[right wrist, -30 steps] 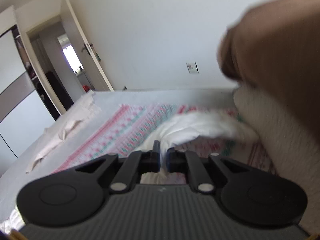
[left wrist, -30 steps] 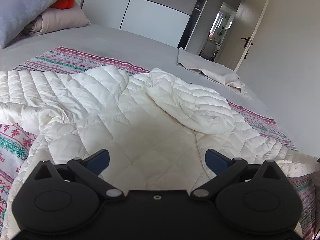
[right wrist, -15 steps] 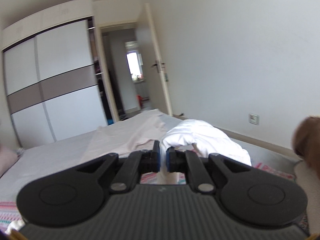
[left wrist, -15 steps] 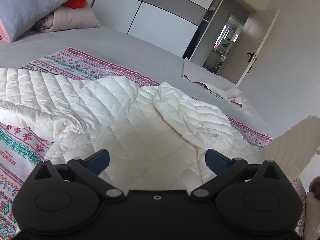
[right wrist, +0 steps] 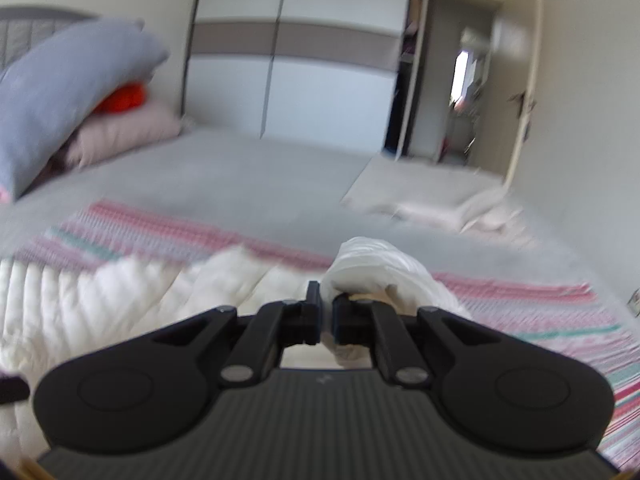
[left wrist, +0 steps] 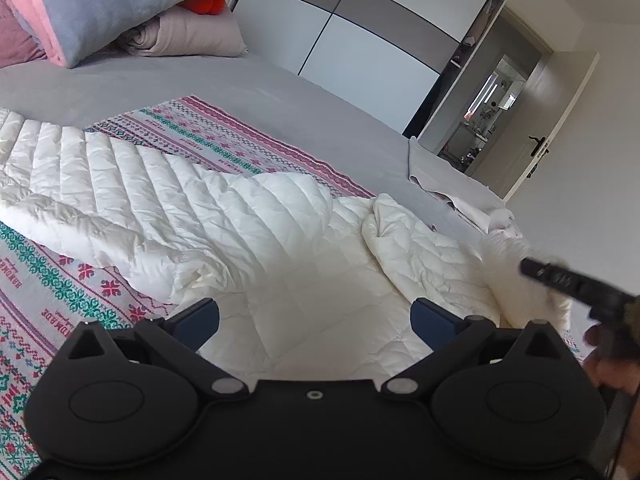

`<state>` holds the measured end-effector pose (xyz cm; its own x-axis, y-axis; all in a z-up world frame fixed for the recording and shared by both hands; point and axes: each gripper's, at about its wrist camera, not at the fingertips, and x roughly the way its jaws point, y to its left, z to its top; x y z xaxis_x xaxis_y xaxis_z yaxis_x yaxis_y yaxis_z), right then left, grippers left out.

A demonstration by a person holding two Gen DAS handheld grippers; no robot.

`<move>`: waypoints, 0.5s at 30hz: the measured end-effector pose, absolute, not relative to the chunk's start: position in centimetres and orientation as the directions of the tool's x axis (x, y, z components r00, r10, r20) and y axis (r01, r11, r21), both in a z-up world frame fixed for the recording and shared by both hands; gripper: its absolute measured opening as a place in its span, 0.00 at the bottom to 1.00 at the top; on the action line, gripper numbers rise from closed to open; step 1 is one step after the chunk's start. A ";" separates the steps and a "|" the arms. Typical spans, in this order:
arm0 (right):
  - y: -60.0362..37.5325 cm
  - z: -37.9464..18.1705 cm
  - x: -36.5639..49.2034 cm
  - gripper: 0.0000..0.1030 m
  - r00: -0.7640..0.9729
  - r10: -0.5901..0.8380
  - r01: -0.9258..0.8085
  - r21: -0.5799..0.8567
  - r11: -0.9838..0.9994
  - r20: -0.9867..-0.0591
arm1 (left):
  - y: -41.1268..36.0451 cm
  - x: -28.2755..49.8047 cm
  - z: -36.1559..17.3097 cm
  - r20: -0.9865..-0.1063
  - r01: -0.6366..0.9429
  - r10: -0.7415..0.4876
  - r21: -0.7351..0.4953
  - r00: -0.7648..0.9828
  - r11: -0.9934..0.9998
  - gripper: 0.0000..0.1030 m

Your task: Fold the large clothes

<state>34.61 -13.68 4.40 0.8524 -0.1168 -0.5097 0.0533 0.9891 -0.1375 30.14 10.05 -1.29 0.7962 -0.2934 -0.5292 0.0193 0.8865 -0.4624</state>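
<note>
So we've got a big grey bed (left wrist: 304,100) with a patterned blanket (left wrist: 224,140) over it, and the white quilted jacket (left wrist: 224,220) sprawled across that blanket. Its long axis runs left to right in the left wrist view, body stretched toward the left, a bunched fold lying on its right half.

The right claw (right wrist: 327,314) is pressed together on a wad of the jacket's cloth, a sleeve or hem end as far as we can tell, and that wad bulges out just past the tips. In the left wrist view we see that claw coming in from the right edge, with the pinched cloth right at the jacket's right end. The right view is blurry, so the exact bit of garment is hard to call.

The left claw (left wrist: 316,312) is spread wide with nothing in it, hovering over the jacket's middle, near edge.

What the next move turns on, we reckon: the held end sits to the right of the body, and the body lies leftward from it. So the right hand is the one that carries the fold across, along the long axis. The left is nearer the middle and looks better placed to pin or take the near edge.
</note>
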 end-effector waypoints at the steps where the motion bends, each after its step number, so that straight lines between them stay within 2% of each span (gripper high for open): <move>1: -12.8 2.9 34.8 0.05 0.822 -0.095 0.034 -0.118 0.992 -0.562 | 10.0 30.2 -1.3 -0.531 0.020 -0.293 -0.460 0.795 0.887 1.00; 4: -12.3 -0.4 34.5 0.13 0.750 -0.055 0.015 -0.066 0.998 -0.660 | 9.8 30.2 -1.5 -0.537 0.026 -0.291 -0.447 0.792 0.894 1.00; 6: -13.2 -1.0 33.9 0.44 0.722 0.034 -0.014 0.035 0.999 -0.691 | 9.4 30.2 -1.5 -0.538 0.041 -0.295 -0.434 0.790 0.900 1.00; 8: -14.5 -0.8 32.1 0.57 0.739 0.146 -0.064 0.147 0.987 -0.658 | 9.1 30.1 -1.5 -0.532 0.060 -0.301 -0.422 0.792 0.905 1.00; 12: -18.1 0.8 28.2 0.61 0.757 0.275 -0.100 0.311 0.945 -0.592 | 8.0 30.0 -1.4 -0.515 0.122 -0.322 -0.384 0.794 0.915 1.00; 15: -21.2 1.5 24.6 0.61 0.792 0.257 -0.076 0.328 0.942 -0.554 | 5.7 29.6 -1.1 -0.523 0.218 -0.345 -0.290 0.780 0.932 1.00</move>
<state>24.56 -21.24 1.50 0.7917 0.2573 -0.5540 -0.0763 0.9415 0.3282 29.60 5.72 -1.14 0.7795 -0.3451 -0.5227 0.2179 0.9318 -0.2903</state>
